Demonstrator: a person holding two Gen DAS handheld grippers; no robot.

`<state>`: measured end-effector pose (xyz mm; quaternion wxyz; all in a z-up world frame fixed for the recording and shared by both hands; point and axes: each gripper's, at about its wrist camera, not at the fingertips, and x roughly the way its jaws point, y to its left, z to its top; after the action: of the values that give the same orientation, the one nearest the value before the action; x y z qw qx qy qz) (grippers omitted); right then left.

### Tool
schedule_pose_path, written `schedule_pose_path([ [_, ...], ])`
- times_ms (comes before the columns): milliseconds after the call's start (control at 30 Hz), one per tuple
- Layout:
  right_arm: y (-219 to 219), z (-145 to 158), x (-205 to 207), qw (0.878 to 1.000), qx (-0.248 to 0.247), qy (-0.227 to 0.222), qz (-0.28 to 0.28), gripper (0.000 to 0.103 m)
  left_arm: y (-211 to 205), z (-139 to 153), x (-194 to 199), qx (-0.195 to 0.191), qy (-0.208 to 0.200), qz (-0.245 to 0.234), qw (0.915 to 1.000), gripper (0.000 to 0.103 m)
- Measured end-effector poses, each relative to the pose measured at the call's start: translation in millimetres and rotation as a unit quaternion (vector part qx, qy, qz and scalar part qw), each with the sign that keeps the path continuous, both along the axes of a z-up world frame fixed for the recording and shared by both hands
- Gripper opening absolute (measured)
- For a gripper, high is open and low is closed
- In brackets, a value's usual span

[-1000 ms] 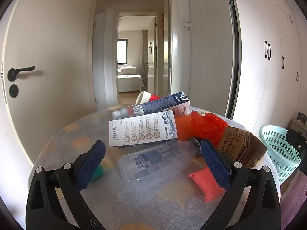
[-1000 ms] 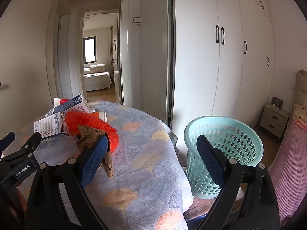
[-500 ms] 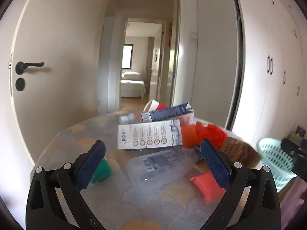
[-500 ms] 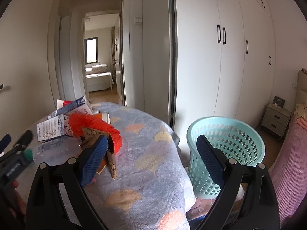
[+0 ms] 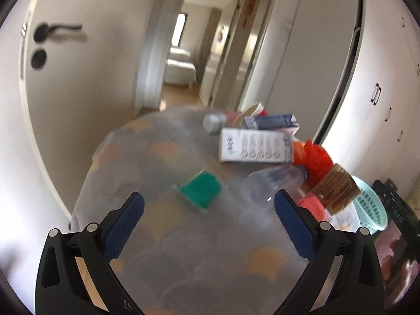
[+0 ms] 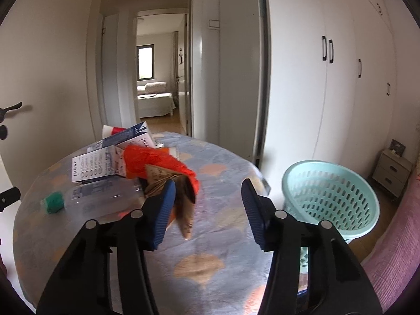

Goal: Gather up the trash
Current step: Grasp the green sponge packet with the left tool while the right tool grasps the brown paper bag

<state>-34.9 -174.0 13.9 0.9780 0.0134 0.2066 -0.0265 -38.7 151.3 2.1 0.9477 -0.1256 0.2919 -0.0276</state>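
Both the left gripper (image 5: 209, 220) and right gripper (image 6: 207, 208) gape empty. Trash (image 6: 147, 161) is piled at the worktop's (image 6: 210, 241) far edge; the basket (image 6: 332, 197) on the floor looks empty. Nothing collected yet.

— What covers the worktop (image 6: 210, 236)?
— Matt cloth, printed with fans. Beside the white glossy cardboard carton (image 6: 97, 166) lie a clear plastic bottle (image 6: 105, 197) and crinkly orange plastic film (image 6: 157, 161).
— The basket (image 6: 333, 197)?
— Perforated mint plastic. Jaw pads look blue, ribbed rubber.
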Motion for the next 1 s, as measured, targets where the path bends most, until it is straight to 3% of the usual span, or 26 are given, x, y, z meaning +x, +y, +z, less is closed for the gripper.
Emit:
schedule_pose_path([
  [133, 0.5, -4.2, 10.1, 1.000, 0.019, 0.017, 0.008, 0.049, 12.0, -12.7, 25.3, -0.003, 0.050, -0.019, 0.9986, 0.090],
  [333, -4.5, -8.2, 20.3, 0.998, 0.043, 0.037, 0.016, 0.050, 4.2, -31.7, 65.2, -0.002, 0.095, -0.054, 0.9940, 0.090],
  [500, -6.1, -9.2, 25.2, 0.997, 0.052, 0.048, 0.024, 0.062, -3.9, -46.9, 88.7, 0.010, 0.135, -0.047, 0.9897, 0.081],
  [567, -5.8, -10.5, 29.2, 0.996, 0.057, 0.054, 0.031, 0.067, -7.1, -46.8, 90.4, 0.021, 0.133, -0.042, 0.9900, 0.077],
  [667, -2.2, -15.4, 38.5, 0.994, 0.068, 0.068, 0.043, 0.075, -12.7, -46.0, 90.7, 0.046, 0.135, -0.037, 0.9891, 0.062],
  [800, 8.9, -25.1, 52.4, 0.991, 0.070, 0.094, 0.060, 0.076, -14.0, -41.7, 85.6, 0.048, 0.129, -0.037, 0.9898, 0.047],
  [1000, 18.7, -29.5, 69.7, 0.992, 0.044, 0.108, 0.043, 0.072, -19.8, -34.4, 73.5, 0.032, 0.112, -0.027, 0.9928, 0.044],
])
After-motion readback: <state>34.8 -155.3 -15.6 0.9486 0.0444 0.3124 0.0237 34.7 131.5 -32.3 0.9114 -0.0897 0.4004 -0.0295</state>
